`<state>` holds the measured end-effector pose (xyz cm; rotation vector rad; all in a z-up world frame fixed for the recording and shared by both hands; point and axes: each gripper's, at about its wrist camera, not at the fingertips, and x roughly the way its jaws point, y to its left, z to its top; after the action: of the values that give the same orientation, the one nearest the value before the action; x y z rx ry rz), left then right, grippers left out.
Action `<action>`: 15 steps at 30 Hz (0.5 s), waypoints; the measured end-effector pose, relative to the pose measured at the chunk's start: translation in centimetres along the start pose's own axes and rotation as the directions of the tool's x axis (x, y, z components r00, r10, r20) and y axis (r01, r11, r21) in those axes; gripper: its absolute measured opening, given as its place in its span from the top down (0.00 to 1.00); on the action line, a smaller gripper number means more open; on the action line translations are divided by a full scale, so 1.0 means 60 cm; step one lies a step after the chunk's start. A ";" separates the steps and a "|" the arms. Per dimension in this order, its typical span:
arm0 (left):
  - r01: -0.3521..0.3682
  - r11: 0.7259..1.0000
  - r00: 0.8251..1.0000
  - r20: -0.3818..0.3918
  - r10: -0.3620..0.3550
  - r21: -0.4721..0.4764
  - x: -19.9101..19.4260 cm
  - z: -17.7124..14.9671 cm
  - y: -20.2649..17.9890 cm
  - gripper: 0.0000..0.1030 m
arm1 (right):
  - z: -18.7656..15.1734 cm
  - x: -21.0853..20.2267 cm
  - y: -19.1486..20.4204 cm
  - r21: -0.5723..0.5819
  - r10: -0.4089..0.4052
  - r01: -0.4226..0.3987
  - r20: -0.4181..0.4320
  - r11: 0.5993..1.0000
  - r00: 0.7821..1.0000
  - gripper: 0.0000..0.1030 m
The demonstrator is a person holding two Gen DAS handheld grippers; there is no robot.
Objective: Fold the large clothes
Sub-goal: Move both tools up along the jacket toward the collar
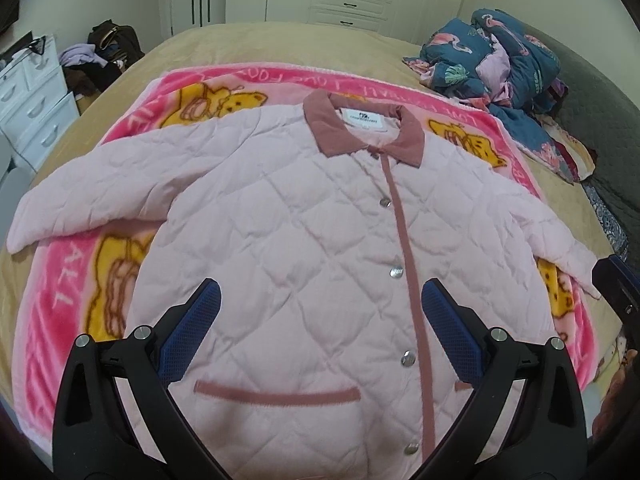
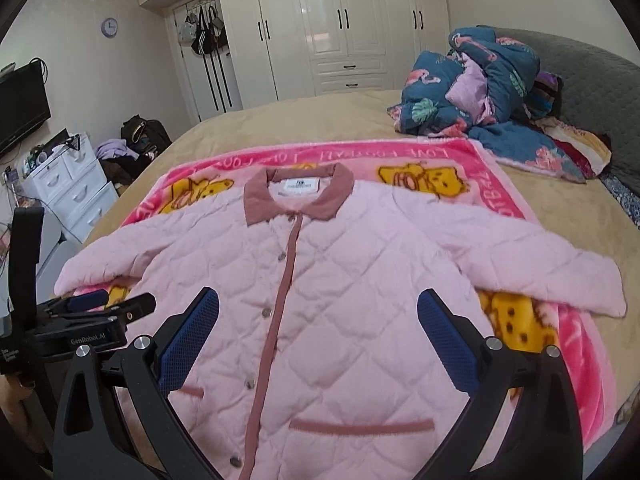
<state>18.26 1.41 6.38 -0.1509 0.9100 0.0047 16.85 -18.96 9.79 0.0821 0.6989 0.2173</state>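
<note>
We see a pale pink quilted jacket with a dusty-rose collar (image 1: 312, 208) (image 2: 320, 280) lying flat and face up, buttoned along its rose placket, sleeves spread out to both sides. It rests on a bright pink fleece blanket printed with yellow cartoon bears (image 1: 64, 292) (image 2: 492, 168), which is spread over a bed with a tan cover (image 1: 256, 44) (image 2: 320, 116).

Our left hand-held gripper (image 1: 321, 304) hangs above the jacket's lower front with its blue-padded fingers (image 1: 192, 332) spread wide apart and nothing between them. Our right hand-held gripper (image 2: 318, 312) hangs over the same lower part, its blue-padded fingers (image 2: 448, 344) likewise spread wide and holding nothing. In the right wrist view the left hand-held gripper (image 2: 94, 306) shows at the left edge, just beside the jacket's sleeve on that side.

Near the head of the bed, well apart from the jacket, lies a rumpled dark teal quilt with pink flamingo print (image 1: 496, 56) (image 2: 480, 88). Beyond the bed stands a glossy white wardrobe (image 2: 340, 24); a white chest of drawers (image 2: 76, 184) stands to the left of the bed.
</note>
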 end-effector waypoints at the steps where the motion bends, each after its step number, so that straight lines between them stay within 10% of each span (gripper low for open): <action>1: 0.005 1.000 1.000 0.003 -0.005 0.003 0.001 0.006 -0.001 0.09 | 0.007 0.003 -0.002 0.004 0.001 -0.001 0.005 1.000 1.000 0.04; 15: 0.021 0.999 1.000 0.021 -0.021 0.026 0.048 0.090 -0.059 0.09 | 0.072 0.051 -0.077 0.067 -0.065 0.064 0.008 0.996 0.998 0.04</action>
<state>24.52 -1.54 7.86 -0.1365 0.8865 -0.0247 22.67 -22.75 10.49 0.1237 0.6976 0.1314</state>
